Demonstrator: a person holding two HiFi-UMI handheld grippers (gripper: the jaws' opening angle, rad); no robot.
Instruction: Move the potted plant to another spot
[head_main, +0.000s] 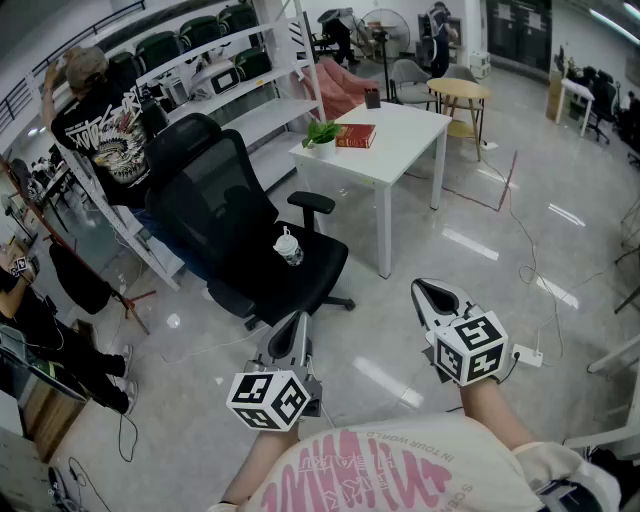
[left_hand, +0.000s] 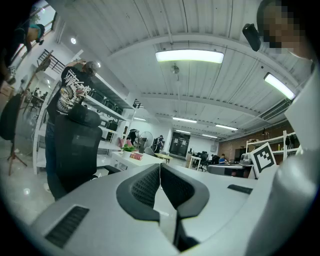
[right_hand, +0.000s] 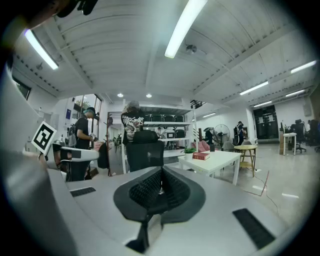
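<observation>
The potted plant (head_main: 320, 133) on the white table (head_main: 410, 130) is too small to show its pot clearly.

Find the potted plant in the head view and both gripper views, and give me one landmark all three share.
Head view: the potted plant is upper centre, at the left corner of the white table.
Left gripper view: small and distant, left of centre, above the jaws.
Right gripper view: right of centre, at the table's left end.
Shared landmark: the red book lies just right of the plant in every view.
</observation>
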